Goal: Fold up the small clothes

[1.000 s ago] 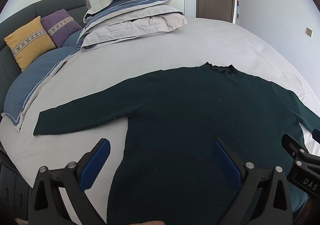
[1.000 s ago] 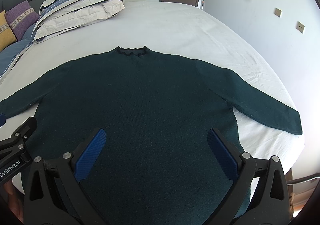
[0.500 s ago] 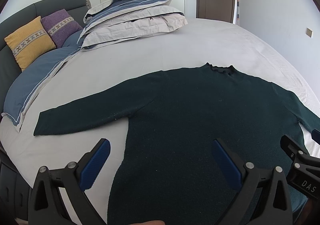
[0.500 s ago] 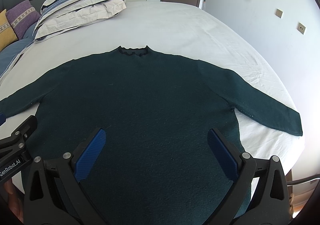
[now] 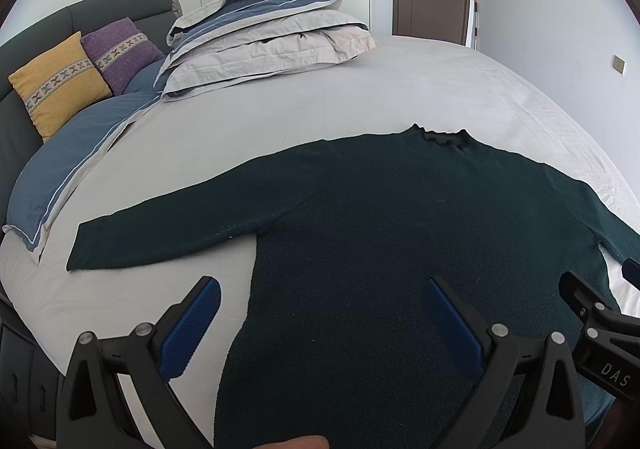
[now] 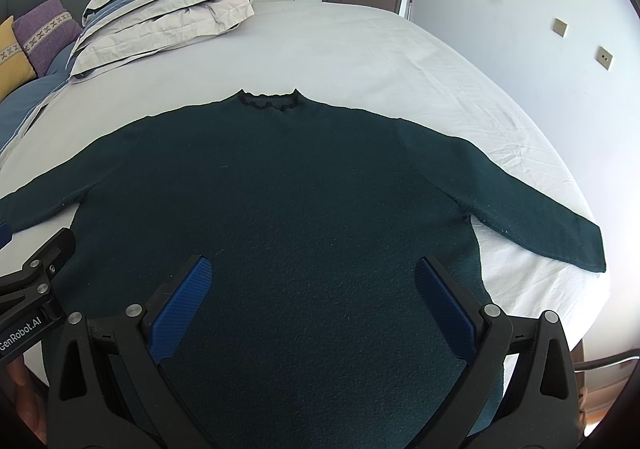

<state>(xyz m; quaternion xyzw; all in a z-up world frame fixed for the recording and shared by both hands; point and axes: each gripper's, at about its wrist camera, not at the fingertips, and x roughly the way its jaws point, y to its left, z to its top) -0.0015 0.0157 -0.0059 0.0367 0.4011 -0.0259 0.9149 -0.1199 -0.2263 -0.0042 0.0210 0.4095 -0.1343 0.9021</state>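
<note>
A dark green long-sleeved sweater [image 5: 384, 225] [image 6: 304, 201] lies flat on the bed, collar away from me, both sleeves spread out to the sides. My left gripper [image 5: 320, 289] hovers open over the sweater's lower left side, above its left edge. Over the lower middle of the sweater, my right gripper [image 6: 312, 273] is open too, nothing between its blue pads [image 6: 182, 305]. The right gripper's body [image 5: 600, 325] shows at the right edge of the left wrist view, and the left gripper's body [image 6: 32, 289] at the left edge of the right wrist view.
The bed sheet [image 6: 360, 45] is white. A folded duvet [image 5: 272, 37] [image 6: 168, 13] is stacked at the far left. Yellow and purple cushions [image 5: 80, 65] lean on the grey headboard. A blue pillow [image 5: 68, 169] lies at the left. The bed's right edge [image 6: 596, 301] drops off near the right sleeve.
</note>
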